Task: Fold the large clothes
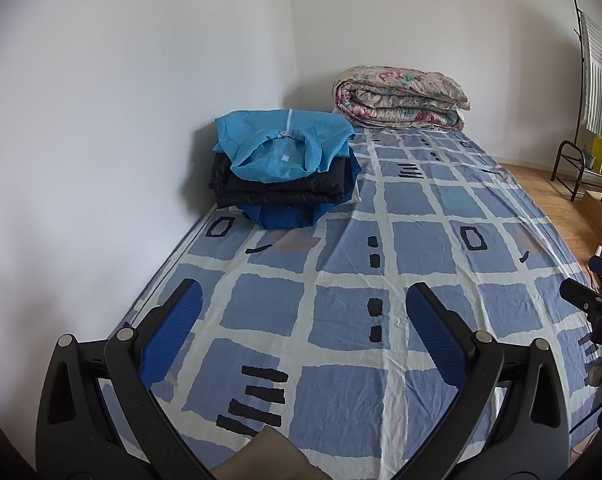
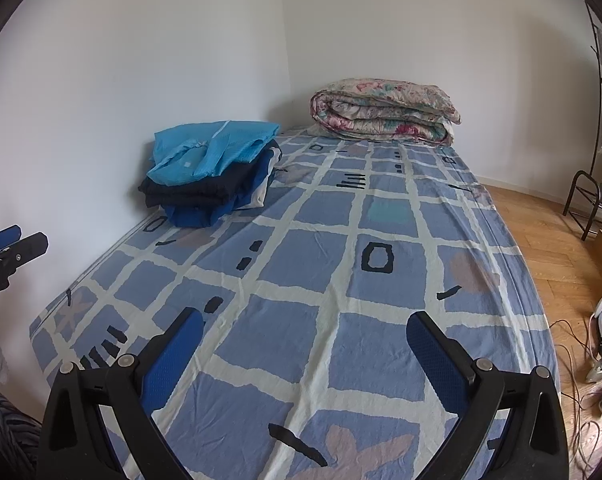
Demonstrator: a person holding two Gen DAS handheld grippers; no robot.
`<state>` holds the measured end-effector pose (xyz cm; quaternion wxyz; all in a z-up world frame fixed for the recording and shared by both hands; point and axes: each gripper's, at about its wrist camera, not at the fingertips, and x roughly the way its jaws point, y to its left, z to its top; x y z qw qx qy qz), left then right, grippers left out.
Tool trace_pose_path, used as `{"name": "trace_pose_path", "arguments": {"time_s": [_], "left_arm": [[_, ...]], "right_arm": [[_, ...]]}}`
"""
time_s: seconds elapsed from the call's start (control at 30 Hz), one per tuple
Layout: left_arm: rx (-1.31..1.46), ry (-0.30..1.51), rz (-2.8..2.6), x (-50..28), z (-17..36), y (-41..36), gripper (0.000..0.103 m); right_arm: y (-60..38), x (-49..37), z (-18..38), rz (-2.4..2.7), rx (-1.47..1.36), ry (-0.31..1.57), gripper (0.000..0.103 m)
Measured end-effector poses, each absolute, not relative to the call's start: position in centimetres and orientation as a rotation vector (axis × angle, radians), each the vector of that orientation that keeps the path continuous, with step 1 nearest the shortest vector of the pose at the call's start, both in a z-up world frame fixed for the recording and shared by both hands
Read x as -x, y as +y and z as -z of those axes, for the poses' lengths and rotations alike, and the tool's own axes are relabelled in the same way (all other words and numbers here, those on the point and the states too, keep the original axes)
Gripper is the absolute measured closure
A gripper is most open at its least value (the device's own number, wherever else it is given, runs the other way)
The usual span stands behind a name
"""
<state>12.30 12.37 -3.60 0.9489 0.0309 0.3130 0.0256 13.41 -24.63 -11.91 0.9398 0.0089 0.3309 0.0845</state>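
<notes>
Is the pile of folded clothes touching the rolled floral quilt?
Apart. The right wrist view shows bare sheet between the clothes pile and the quilt.

A bed (image 2: 301, 264) fills both views, covered in a blue sheet (image 1: 341, 312) checked with pale stripes and black marks. At its far end, against the white wall (image 1: 101, 120), lies a folded floral quilt (image 1: 401, 98) — thick, in several layers. To the right is wooden floor (image 2: 541, 232) with a dark metal rack (image 2: 589, 204) near the wall, and cables (image 2: 581, 392) — loosely tangled — trail nearer the camera.
</notes>
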Motion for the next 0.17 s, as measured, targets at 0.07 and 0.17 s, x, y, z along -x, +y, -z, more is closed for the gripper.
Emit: {"name": "trace_pose_path", "arguments": {"time_s": [0.07,0.17], "left_arm": [[-0.065,0.632,-0.059,-12.21,3.78,12.48,0.0],[-0.065,0.63,-0.067,-12.19,3.92,12.6,0.0]], "right_arm": [[-24.68,-13.48,11.87,-0.171,-0.018,0.674,0.0],[-24.73,-13.5,11.87,-0.171,-0.018,0.674,0.0]]}}
